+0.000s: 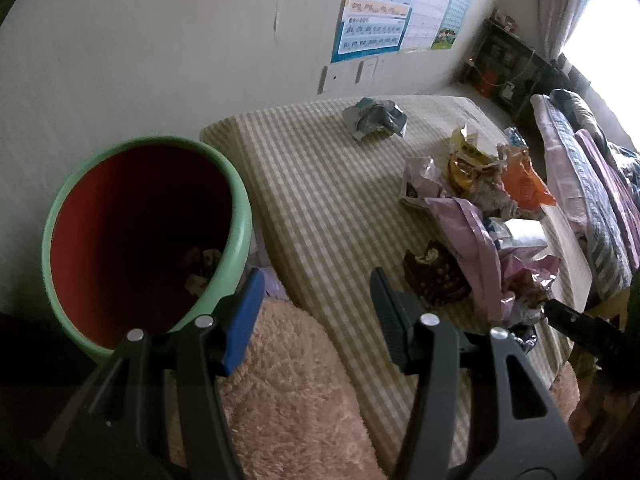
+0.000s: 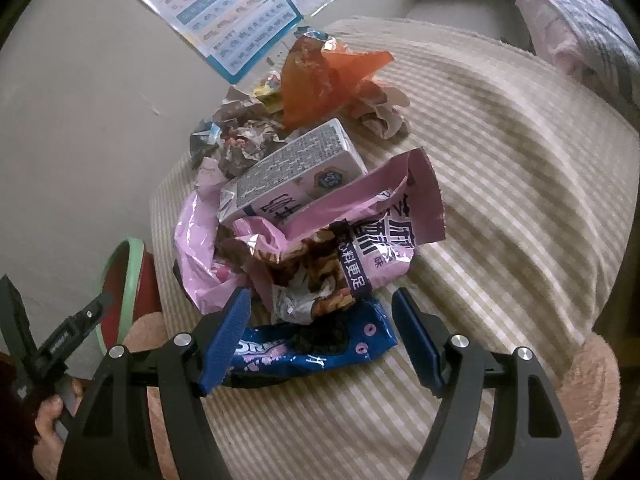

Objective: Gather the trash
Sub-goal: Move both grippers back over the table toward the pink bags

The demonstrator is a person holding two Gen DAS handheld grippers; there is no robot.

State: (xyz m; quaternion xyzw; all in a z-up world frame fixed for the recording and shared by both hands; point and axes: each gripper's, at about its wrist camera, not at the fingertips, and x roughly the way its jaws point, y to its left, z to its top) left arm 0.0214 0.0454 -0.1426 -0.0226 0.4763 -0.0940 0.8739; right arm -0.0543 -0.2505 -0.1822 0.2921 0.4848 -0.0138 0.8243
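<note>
my right gripper [image 2: 322, 338] hangs released over the blue oreo wrapper [image 2: 308, 350], which lies nearest me in the trash pile [image 2: 316, 200]. my left gripper [image 1: 316, 316] is released too, empty, right of the green bin [image 1: 236, 216].

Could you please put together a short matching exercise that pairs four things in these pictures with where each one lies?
Things:
1. Round green bin with red inside
2. Crumpled grey-blue wrapper
3. Dark blue biscuit wrapper
4. White printed carton

Places:
A. Alone on the striped cover, near the wall
B. Between the open jaws of the right gripper
C. Beside the bed, left of the left gripper
D. On the pink wrappers in the pile

Pairs: 1-C, 2-A, 3-B, 4-D
</note>
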